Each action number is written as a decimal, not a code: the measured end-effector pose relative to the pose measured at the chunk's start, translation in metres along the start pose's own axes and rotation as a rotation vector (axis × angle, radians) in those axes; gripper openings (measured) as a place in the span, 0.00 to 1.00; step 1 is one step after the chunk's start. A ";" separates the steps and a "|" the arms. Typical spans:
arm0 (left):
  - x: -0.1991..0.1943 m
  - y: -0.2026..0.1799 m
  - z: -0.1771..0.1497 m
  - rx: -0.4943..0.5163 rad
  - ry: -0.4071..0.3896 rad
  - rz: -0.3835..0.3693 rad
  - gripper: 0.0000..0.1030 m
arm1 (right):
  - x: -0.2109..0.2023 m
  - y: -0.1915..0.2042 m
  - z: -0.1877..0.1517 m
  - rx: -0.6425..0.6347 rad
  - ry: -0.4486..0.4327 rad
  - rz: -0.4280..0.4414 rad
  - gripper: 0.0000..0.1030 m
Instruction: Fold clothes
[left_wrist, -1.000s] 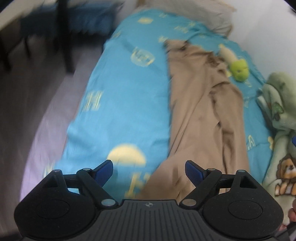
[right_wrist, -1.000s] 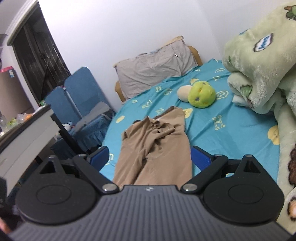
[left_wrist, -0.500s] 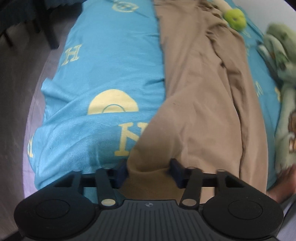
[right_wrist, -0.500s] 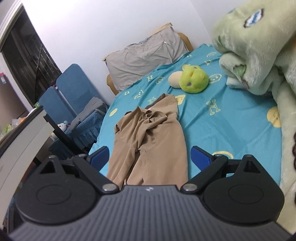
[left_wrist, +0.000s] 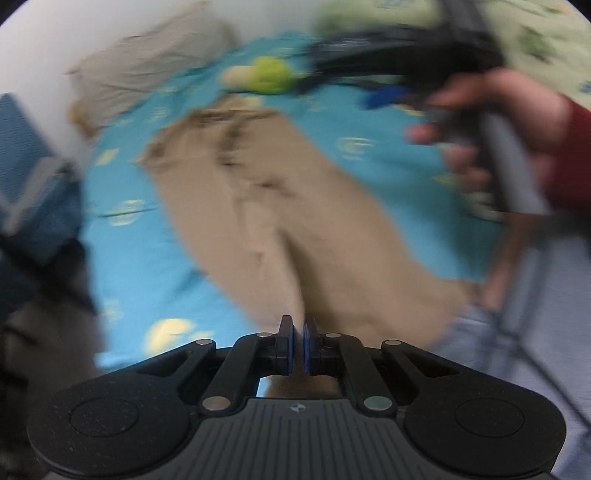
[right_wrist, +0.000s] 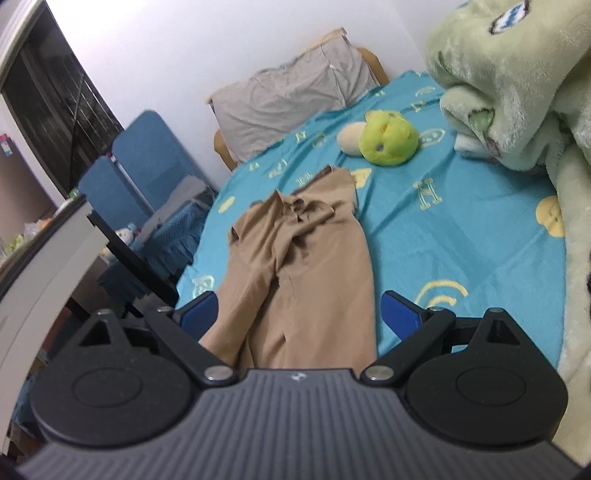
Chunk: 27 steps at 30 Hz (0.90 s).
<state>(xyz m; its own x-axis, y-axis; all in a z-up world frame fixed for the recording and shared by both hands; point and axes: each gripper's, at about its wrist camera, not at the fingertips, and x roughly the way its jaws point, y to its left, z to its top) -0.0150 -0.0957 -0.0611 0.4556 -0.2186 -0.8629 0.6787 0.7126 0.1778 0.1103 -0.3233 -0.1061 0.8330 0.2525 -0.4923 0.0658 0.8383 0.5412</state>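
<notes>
The bed with the blue sheet carries the tan trousers along its middle, waist toward 12 o'clock. The left claw is pressed together, pinching the trousers' near edge. The right claw is spread above them.

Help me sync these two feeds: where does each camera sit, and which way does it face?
Left wrist: on the left gripper, shut on the tan trousers, facing up the bed; the person's hand shows.
Right wrist: on the open right gripper, facing the grey pillow.
Shared: trousers, green plush toy, blue bedsheet.
</notes>
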 end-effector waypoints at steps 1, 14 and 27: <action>0.002 -0.007 -0.001 0.003 0.016 -0.045 0.10 | -0.001 0.000 -0.002 0.003 0.017 0.001 0.93; 0.032 0.113 -0.048 -0.823 -0.007 -0.187 0.78 | -0.013 0.006 -0.054 0.082 0.314 -0.087 0.93; 0.075 0.084 -0.066 -0.775 0.219 -0.372 0.36 | 0.014 0.005 -0.098 0.200 0.615 -0.195 0.93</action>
<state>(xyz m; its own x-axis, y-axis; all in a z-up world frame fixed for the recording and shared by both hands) 0.0382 -0.0085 -0.1425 0.1087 -0.4497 -0.8865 0.1433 0.8896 -0.4337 0.0682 -0.2684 -0.1776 0.3349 0.3845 -0.8602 0.3331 0.8057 0.4898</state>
